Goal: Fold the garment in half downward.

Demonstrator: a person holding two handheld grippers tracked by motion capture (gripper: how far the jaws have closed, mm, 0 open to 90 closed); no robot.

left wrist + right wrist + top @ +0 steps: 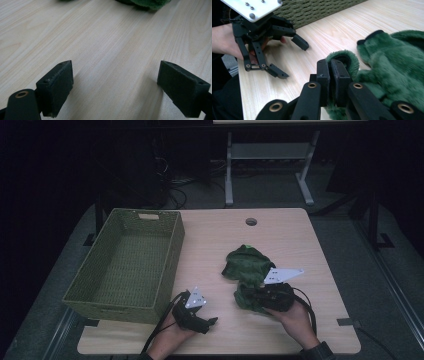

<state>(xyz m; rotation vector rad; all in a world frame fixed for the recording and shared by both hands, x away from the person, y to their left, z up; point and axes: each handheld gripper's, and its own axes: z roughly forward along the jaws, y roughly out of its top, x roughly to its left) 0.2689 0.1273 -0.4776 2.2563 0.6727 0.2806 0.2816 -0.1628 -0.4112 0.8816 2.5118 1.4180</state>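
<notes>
Right tongs point(332, 75) pinch edge of green plush cloth point(397, 65); left tongs point(115, 87) wide, empty, beside cloth.

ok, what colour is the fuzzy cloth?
Dark green cloth with a black trim edge; right gripper view shows it best.

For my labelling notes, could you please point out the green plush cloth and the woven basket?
green plush cloth point(247, 262): high view, upper middle of the cloth.
woven basket point(172, 257): high view, right wall.
</notes>
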